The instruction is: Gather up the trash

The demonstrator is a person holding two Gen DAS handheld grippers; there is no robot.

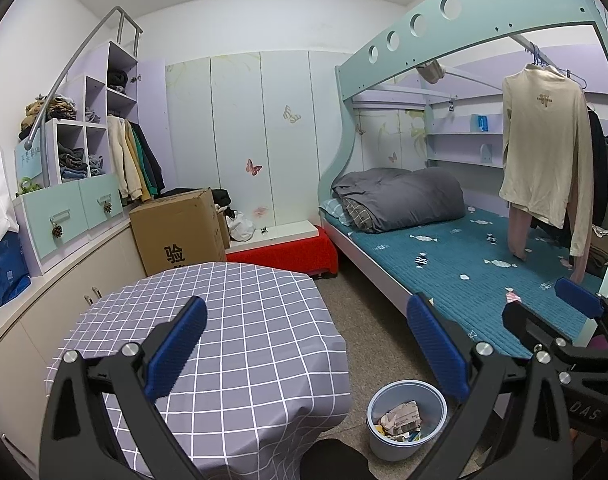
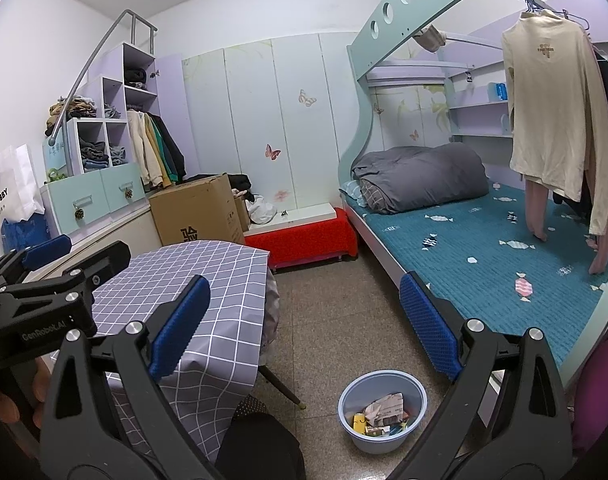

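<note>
Blue-padded left gripper (image 1: 306, 350) spread wide, holding nothing, above grey checked tablecloth table (image 1: 239, 312). Right gripper (image 2: 304, 326) likewise wide apart, empty, touching nothing. Round light-blue plastic trash bin (image 2: 382, 412), crumpled paper and wrappers inside, sits on floor between table and teal-mattress bed (image 2: 484, 248).

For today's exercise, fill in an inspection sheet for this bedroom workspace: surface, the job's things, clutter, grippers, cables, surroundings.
Surface: checked tablecloth covers the table, bare on top.
Job's things: blue bin on the floor beside the table, holding crumpled paper and wrappers.
Clutter: cardboard box behind the table; clothes in the shelves.
Grippers: left gripper open, empty; right gripper open, empty.
Cables: nothing seen.
Surroundings: bunk bed with grey duvet, cream top hanging.
</note>
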